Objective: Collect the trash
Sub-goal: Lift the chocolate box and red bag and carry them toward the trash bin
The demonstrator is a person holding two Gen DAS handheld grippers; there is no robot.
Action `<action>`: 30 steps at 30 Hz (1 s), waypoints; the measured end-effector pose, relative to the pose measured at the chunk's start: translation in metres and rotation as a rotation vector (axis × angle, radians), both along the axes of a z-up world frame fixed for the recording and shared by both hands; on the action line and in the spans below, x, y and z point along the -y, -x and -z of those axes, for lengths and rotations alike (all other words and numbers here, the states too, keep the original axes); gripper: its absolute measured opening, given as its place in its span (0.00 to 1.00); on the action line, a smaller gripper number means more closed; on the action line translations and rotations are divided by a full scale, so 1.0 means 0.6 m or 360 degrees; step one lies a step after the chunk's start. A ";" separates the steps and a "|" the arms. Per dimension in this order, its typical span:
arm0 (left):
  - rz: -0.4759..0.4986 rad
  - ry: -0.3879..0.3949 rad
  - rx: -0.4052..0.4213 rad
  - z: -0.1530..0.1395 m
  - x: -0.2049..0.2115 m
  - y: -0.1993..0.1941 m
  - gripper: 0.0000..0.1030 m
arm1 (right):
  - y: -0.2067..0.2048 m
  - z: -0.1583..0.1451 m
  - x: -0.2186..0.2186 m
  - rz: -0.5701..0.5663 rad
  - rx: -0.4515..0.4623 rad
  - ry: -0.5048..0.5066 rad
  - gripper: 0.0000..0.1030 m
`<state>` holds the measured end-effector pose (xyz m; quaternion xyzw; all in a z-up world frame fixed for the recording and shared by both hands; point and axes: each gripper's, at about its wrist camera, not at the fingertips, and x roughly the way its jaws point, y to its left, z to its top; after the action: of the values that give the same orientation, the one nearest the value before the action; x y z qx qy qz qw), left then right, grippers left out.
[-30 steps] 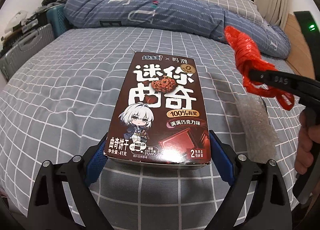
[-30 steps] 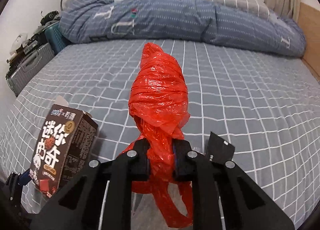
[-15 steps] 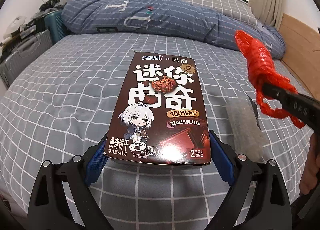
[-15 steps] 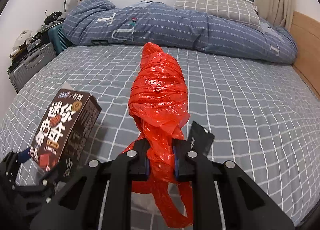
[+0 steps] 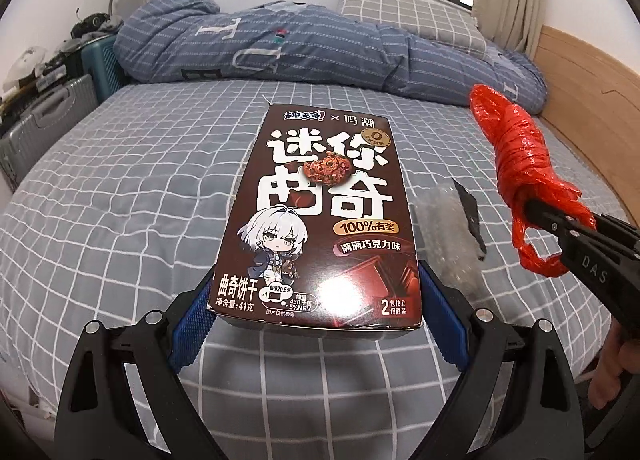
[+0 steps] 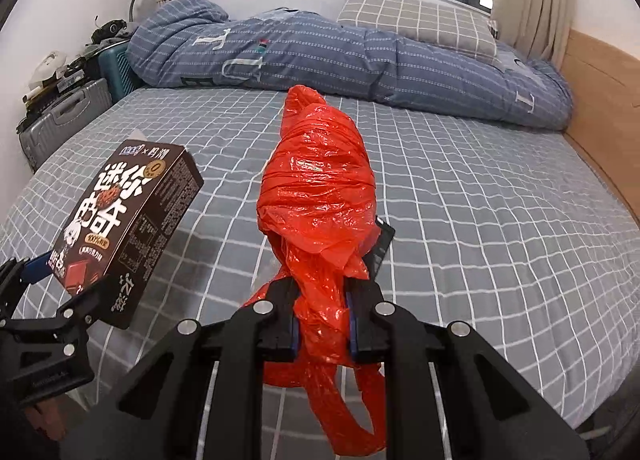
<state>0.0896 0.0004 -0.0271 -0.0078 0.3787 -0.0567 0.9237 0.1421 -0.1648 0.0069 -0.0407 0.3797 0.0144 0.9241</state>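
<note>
The left gripper (image 5: 316,324) is closed on the lower end of a dark brown cardboard biscuit box (image 5: 320,220) with white lettering and a cartoon figure, its blue pads pressing the two long sides. The right gripper (image 6: 322,324) is pinched almost fully together on the twisted neck of a crumpled red plastic bag (image 6: 320,188), whose loop handles dangle below the jaws. Both pieces of trash hang in the air above the grey checked bed sheet (image 5: 120,188).

Taking the biscuit box as the landmark: the red bag is to its right and clear of it. On the sheet just right of the box and beneath it lie a clear crinkled plastic wrapper (image 5: 448,236) and, beside that, a small black torn sachet (image 5: 472,216); both are still uncollected.

Likely risks: the box is held only near one end, so most of its length sticks out past the pads, and a quick swing could lever it loose or crush the thin card. The bag is slick film gripped at a bunched neck; it could slide out, and its hanging loops could snag on the other gripper if the two hands cross.

Room to move: beyond the box the sheet is open as far as the rolled blue striped quilt (image 5: 320,48). Far left of the box, the mattress edge drops toward grey suitcases (image 5: 48,116); far right stands a wooden side board (image 5: 592,76). No bin is visible.
</note>
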 end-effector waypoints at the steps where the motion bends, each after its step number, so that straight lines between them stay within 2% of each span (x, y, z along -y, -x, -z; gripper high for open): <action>1: 0.0004 0.0004 0.0001 0.000 0.000 0.006 0.87 | 0.007 0.000 -0.001 -0.0001 -0.0001 0.0002 0.15; 8: 0.0053 -0.0004 0.0004 0.002 0.017 0.050 0.87 | 0.060 0.003 0.005 0.0011 -0.0014 0.0000 0.15; 19: 0.0045 0.0025 -0.0008 0.006 0.016 0.101 0.87 | 0.115 0.004 0.009 0.0022 -0.0036 -0.0031 0.15; 30: 0.0044 0.0051 0.0004 0.001 0.016 0.142 0.87 | 0.174 -0.014 0.017 0.0031 0.0000 -0.0048 0.15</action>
<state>0.0043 -0.0093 -0.0275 -0.0172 0.3768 -0.0754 0.9231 0.0380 -0.1753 0.0153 -0.0230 0.3797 0.0112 0.9247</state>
